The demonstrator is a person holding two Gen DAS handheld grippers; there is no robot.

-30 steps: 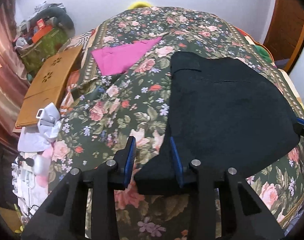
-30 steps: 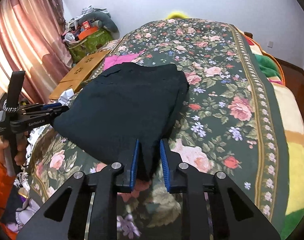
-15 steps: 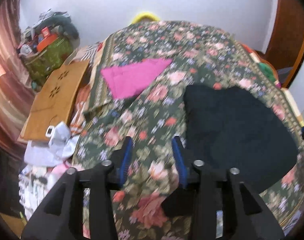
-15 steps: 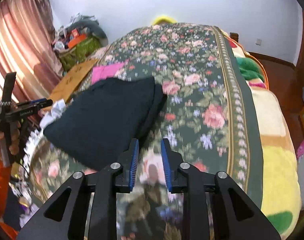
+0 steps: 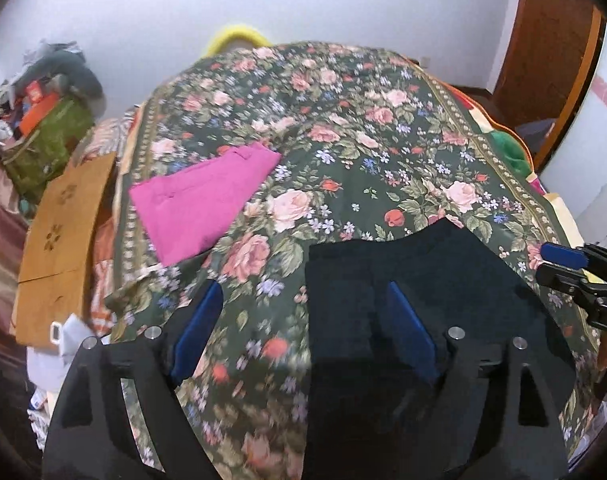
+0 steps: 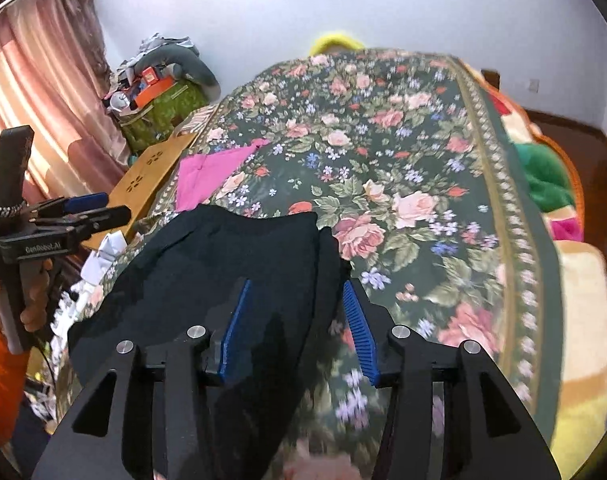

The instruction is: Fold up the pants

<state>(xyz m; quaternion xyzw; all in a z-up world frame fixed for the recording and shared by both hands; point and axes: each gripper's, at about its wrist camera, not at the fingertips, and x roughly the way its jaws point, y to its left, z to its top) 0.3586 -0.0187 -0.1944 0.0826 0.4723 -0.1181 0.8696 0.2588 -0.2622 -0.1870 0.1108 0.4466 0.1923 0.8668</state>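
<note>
My left tool (image 5: 303, 324) is opening, jaws spread wide; my right tool (image 6: 295, 328) is opening too. Neither pinches cloth. The black pants (image 6: 207, 272) lie folded on the bed (image 6: 423, 184), directly under both tools.

Risk: a blue pad (image 6: 235, 320) catching the top layer would drag the fold open. The near edge sits close to the bed's side; a nudge could slide it off.

Beyond: floral bedspread, a pink garment (image 5: 199, 204), a wooden board (image 5: 59, 236), curtains (image 6: 43, 92), white wall.
</note>
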